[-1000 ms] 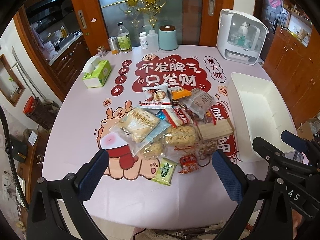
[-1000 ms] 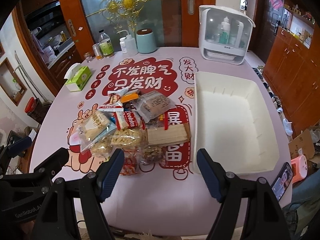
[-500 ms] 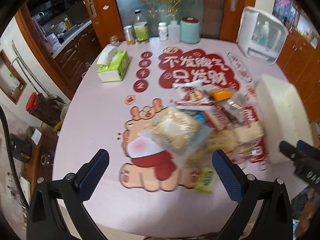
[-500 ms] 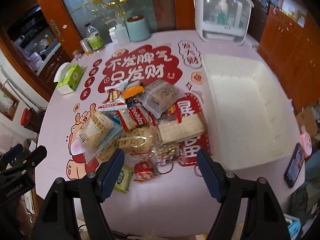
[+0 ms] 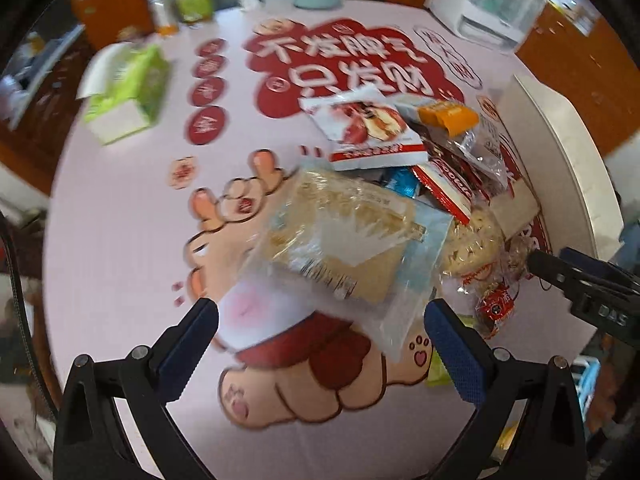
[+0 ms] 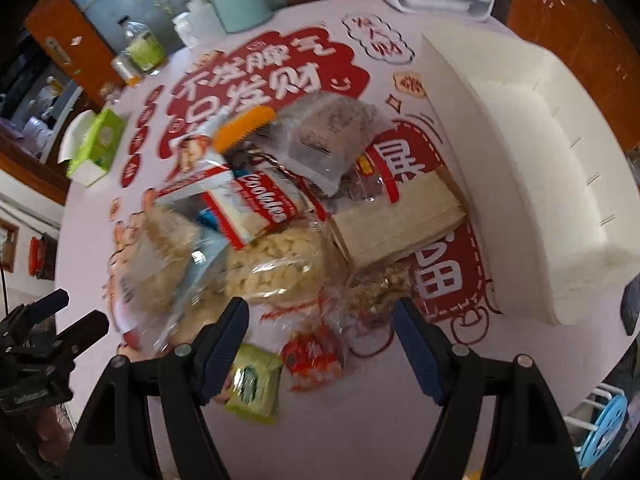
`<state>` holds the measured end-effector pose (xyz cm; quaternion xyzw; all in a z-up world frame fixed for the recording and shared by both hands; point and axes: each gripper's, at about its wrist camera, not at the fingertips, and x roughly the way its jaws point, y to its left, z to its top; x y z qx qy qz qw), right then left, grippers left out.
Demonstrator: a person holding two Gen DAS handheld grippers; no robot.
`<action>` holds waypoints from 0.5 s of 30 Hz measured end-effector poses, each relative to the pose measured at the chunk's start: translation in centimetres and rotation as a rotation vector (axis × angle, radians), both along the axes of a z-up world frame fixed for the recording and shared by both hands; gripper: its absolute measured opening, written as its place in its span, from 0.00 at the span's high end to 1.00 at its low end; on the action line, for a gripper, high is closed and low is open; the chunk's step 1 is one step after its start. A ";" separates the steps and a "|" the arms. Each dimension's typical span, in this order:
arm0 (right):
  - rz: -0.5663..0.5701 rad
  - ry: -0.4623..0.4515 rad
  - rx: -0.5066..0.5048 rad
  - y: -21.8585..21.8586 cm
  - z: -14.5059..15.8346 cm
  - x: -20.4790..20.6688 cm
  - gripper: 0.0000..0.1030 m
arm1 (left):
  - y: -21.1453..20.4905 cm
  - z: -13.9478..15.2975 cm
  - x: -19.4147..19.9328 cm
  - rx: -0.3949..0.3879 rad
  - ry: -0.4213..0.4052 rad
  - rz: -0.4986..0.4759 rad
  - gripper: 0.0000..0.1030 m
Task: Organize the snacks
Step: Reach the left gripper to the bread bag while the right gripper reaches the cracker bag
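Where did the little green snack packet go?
In the right wrist view, the little green snack packet lies on the pink table at the near edge of the snack pile, just left of the small red packet.

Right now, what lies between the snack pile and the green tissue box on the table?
Only bare pink tablecloth with red printed roundels, seen in the left wrist view: nothing stands between the snack pile and the tissue box.

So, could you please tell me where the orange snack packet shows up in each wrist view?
Left wrist view: the orange snack packet lies upper right of centre, at the far edge of the snack pile.
Right wrist view: it sits upper left of centre, at the pile's far end.
Shared landmark: the green tissue box, at the left in both.
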<state>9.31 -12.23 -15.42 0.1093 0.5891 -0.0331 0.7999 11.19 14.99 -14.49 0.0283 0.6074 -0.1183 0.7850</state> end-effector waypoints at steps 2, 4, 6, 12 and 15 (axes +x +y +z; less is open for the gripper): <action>-0.020 0.008 0.013 -0.3 -1.1 0.7 0.27 | -0.5 -1.2 1.1 -0.016 0.003 -0.046 0.01; -0.029 0.015 0.037 -0.8 -2.3 1.4 0.27 | -0.9 -2.2 2.3 -0.018 0.021 -0.098 0.01; -0.031 0.032 0.033 -1.0 -3.4 1.9 0.26 | -1.1 -3.5 3.3 -0.036 0.056 -0.152 0.01; 0.066 0.004 -0.033 0.2 -4.0 3.2 0.26 | -0.8 -6.4 5.7 -0.125 0.155 -0.174 0.01; 0.158 -0.004 -0.037 1.4 -4.5 4.3 0.26 | -0.8 -7.1 6.5 -0.161 0.182 -0.172 0.00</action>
